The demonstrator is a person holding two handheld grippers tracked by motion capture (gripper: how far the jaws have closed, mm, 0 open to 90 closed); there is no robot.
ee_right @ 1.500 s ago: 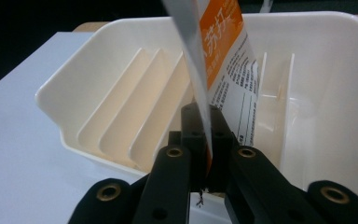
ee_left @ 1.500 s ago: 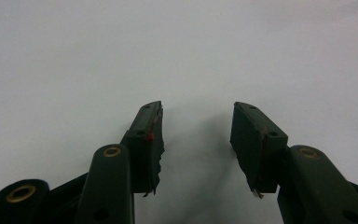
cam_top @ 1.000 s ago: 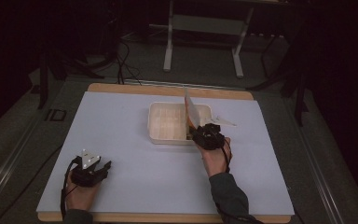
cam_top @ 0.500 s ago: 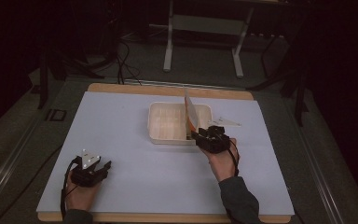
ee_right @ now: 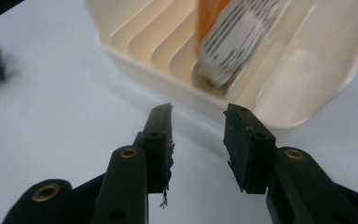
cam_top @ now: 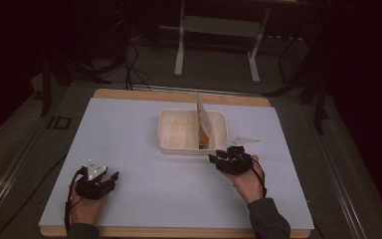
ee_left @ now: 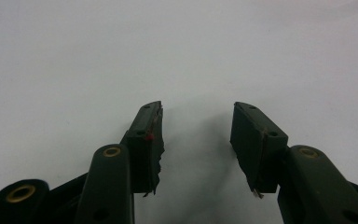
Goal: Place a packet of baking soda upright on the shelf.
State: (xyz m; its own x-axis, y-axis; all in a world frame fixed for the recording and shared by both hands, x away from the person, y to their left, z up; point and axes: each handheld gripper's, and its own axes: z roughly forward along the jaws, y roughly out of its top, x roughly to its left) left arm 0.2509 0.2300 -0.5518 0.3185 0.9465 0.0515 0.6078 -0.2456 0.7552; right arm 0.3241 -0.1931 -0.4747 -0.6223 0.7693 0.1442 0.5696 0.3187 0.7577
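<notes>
A cream slotted rack stands at the middle back of the white table cover. An orange and white plate stands on edge in one of its slots, and the plate leans in the rack in the right gripper view. My right gripper rests just in front of the rack's near right corner; its jaws have just been opening and stand open with nothing between them. My left gripper sits at the near left, open over bare table.
The white cover lies on a wooden board whose edge shows at the back. Metal stand legs and cables lie on the dark floor beyond the table.
My right gripper has drawn back from the plate toward me and to the right, with its jaws wider apart. The plate stays upright in the rack. The left hand has kept still.
</notes>
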